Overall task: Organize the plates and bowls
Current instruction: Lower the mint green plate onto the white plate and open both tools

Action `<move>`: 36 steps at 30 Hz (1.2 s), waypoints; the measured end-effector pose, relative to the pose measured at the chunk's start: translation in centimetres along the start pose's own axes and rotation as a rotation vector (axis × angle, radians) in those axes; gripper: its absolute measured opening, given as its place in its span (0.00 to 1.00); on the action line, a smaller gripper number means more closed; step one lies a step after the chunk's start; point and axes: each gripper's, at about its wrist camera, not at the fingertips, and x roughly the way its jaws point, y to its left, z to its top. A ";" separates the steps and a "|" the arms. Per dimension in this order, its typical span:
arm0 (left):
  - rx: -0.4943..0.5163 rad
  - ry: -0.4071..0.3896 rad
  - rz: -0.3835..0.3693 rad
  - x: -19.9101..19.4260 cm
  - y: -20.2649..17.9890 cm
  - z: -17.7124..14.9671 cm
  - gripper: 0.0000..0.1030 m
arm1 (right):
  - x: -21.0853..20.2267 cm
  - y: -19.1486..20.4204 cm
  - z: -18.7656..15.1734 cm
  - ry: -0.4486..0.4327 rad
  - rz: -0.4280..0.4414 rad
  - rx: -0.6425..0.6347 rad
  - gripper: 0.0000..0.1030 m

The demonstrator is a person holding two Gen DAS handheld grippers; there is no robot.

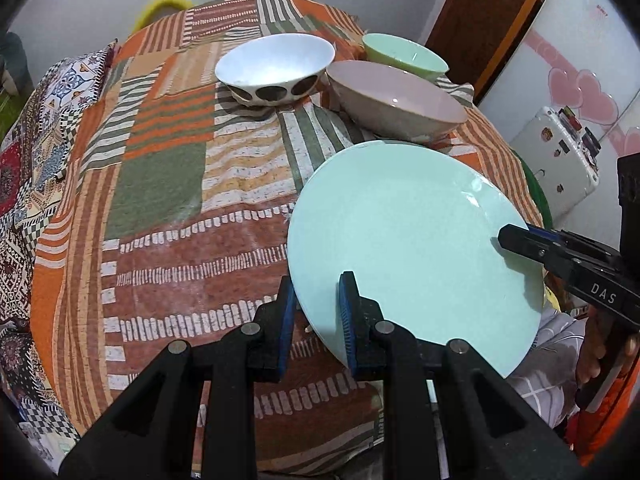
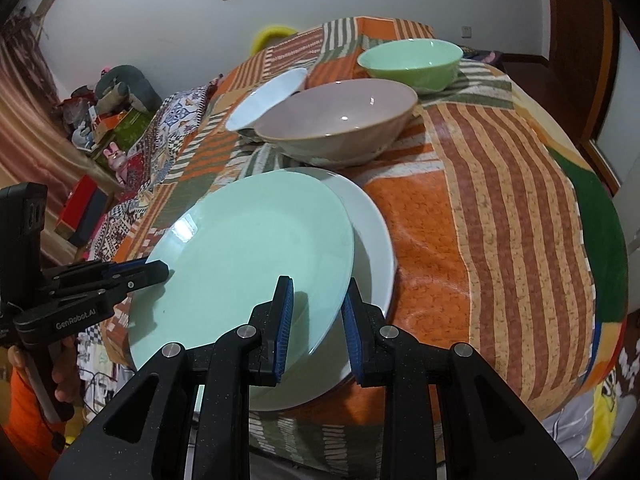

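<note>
A mint green plate (image 1: 412, 240) is held tilted above the table by both grippers. My left gripper (image 1: 318, 312) straddles its near-left rim, and shows in the right wrist view (image 2: 156, 270) at the plate's left edge. My right gripper (image 2: 318, 312) straddles the plate's (image 2: 256, 248) near rim, and shows in the left wrist view (image 1: 506, 236). Below it lies a white plate (image 2: 372, 232). Behind stand a white bowl with dark dots (image 1: 276, 68), a beige bowl (image 1: 396, 100) and a green bowl (image 1: 404, 56).
The table wears a striped orange patchwork cloth (image 1: 168, 200). A white fridge (image 1: 560, 152) with stickers stands at the right. Boxes and toys (image 2: 112, 120) crowd a shelf to the left. A wooden door frame (image 1: 480, 20) is behind the bowls.
</note>
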 end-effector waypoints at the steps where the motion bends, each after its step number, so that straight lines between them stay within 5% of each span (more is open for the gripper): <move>1: 0.002 0.003 0.001 0.1 -0.1 0.1 0.20 | 0.1 -0.1 0.0 0.003 -0.002 0.004 0.22; 36: 0.105 0.020 0.049 2.0 -2.5 0.5 0.24 | 0.7 -0.2 0.5 0.021 -0.019 0.003 0.24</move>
